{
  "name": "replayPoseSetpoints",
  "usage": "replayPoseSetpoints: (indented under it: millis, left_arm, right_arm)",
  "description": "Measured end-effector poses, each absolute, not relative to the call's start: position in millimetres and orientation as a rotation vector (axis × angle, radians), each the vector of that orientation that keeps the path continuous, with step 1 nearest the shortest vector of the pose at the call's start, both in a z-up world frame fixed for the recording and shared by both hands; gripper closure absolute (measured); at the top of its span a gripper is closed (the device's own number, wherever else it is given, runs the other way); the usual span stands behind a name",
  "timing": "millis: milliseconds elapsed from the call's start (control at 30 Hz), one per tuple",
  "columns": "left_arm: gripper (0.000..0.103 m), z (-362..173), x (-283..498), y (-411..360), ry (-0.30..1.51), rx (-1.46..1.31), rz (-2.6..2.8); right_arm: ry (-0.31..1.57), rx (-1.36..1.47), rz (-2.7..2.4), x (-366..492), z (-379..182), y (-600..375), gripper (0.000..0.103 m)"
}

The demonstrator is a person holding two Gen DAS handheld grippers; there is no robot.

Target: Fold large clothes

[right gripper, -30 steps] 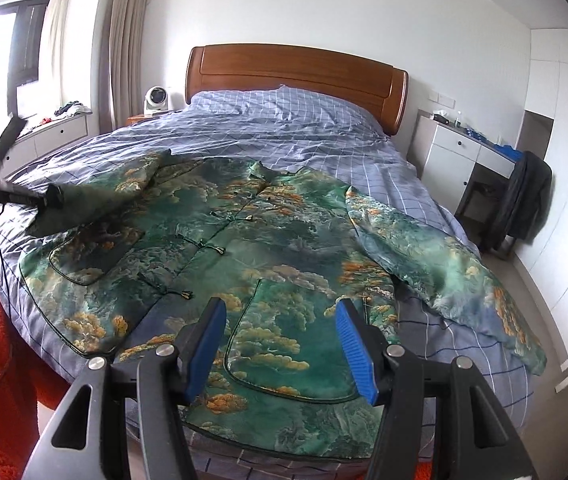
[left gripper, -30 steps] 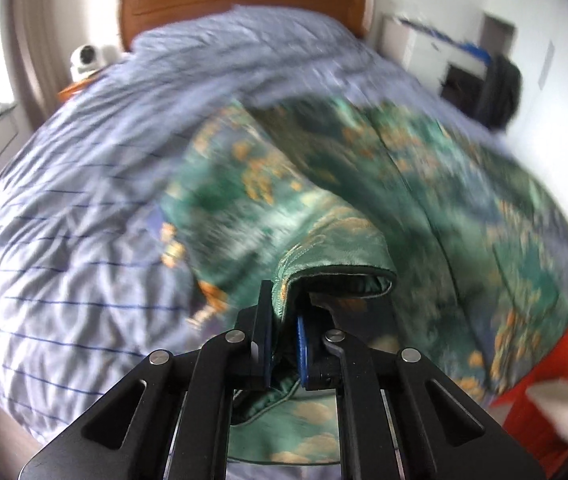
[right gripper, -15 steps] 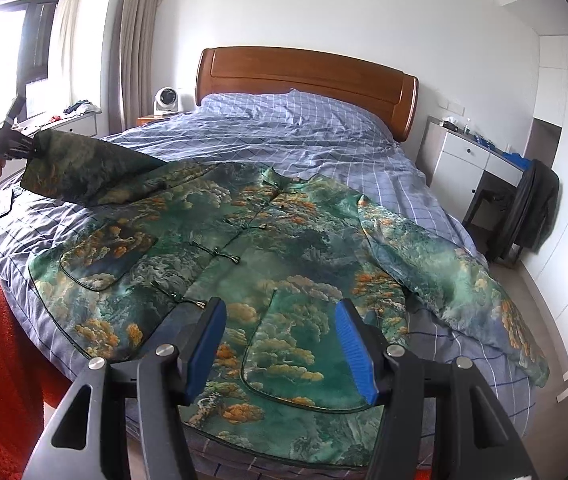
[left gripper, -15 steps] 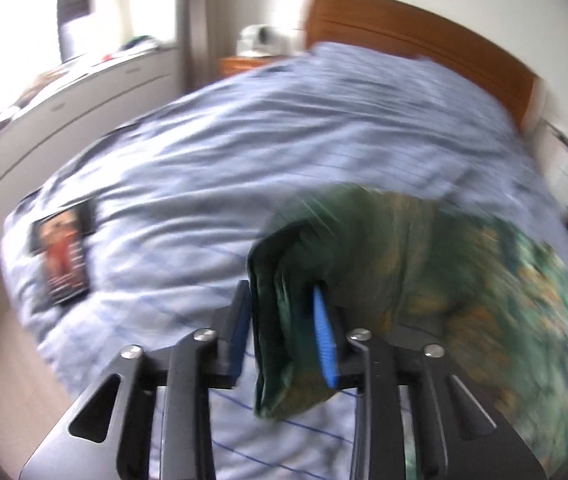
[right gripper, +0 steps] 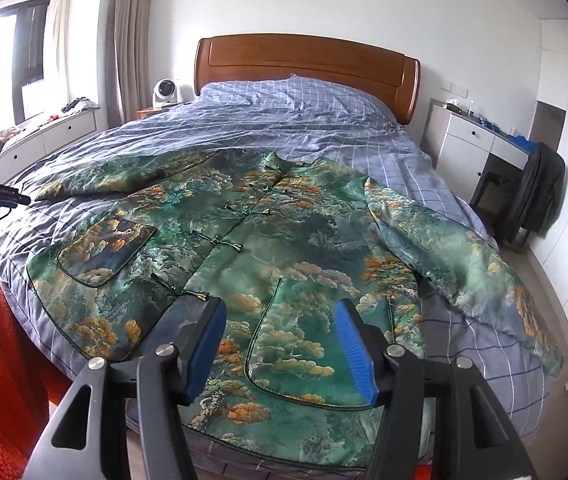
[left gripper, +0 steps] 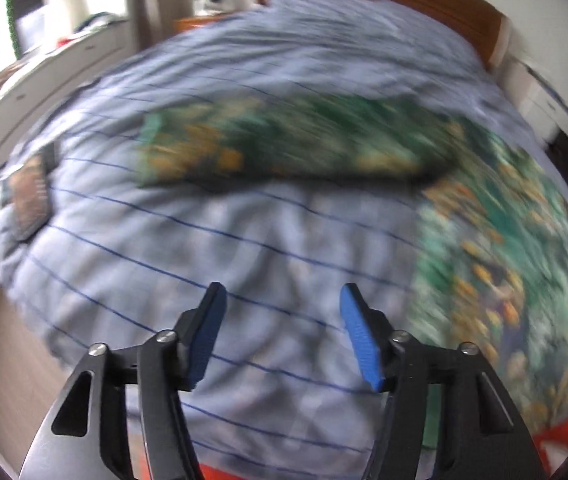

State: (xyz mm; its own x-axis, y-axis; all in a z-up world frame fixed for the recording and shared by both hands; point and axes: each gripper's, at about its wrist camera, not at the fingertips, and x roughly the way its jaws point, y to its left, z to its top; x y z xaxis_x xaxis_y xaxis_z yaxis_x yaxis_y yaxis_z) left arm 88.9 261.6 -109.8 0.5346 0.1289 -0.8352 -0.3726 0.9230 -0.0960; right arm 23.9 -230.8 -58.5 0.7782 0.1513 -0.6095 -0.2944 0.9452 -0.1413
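Here the brocade jacket (right gripper: pixel 268 248) was spread face-up on the bed (right gripper: pixel 284 128), both sleeves laid outward. Left gripper (left gripper: pixel 282 336) and right gripper (right gripper: pixel 280 344) were parted, empty; a sleeve was best pinched near its cuff.

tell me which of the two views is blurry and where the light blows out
Left wrist view: heavy motion blur smears the green jacket and bedspread, only the left gripper is sharp. Right wrist view: crisp throughout, with fisheye bending at the edges; the window at left is overexposed, and the right gripper is in focus.
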Motion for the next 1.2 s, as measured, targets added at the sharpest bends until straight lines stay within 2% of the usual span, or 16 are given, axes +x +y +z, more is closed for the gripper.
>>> replayPoseSetpoints:
  millis: [267,367,733,867,1067,1167,1200]
  left_arm:
    - [0.03,-118,101,191,1.015,-0.225,0.094]
    - [0.029,-120,104,181,1.029,-0.223,0.076]
    - [0.025,-140,100,175,1.09,-0.315,-0.022]
    - [0.021,-154,104,169,1.105,-0.305,-0.036]
    - [0.019,-175,108,171,1.149,-0.336,-0.018]
    - [0.019,-179,109,168,1.158,-0.341,-0.028]
    - [0.024,-180,110,168,1.164,-0.351,-0.034]
  right_arm:
    - [0.693,-0.145,0.164,30,-63,-263,0.044]
    - [0.714,-0.082,0.121,31,-65,-284,0.041]
    - [0.737,-0.018,0.034,35,-59,-334,0.04]
    - [0.814,-0.011,-0.002,40,-68,-367,0.034]
    - [0.992,0.142,0.043,58,-102,-408,0.034]
    - [1.032,0.238,0.128,65,-117,-408,0.034]
    - [1.049,0.252,0.16,69,-123,-404,0.034]
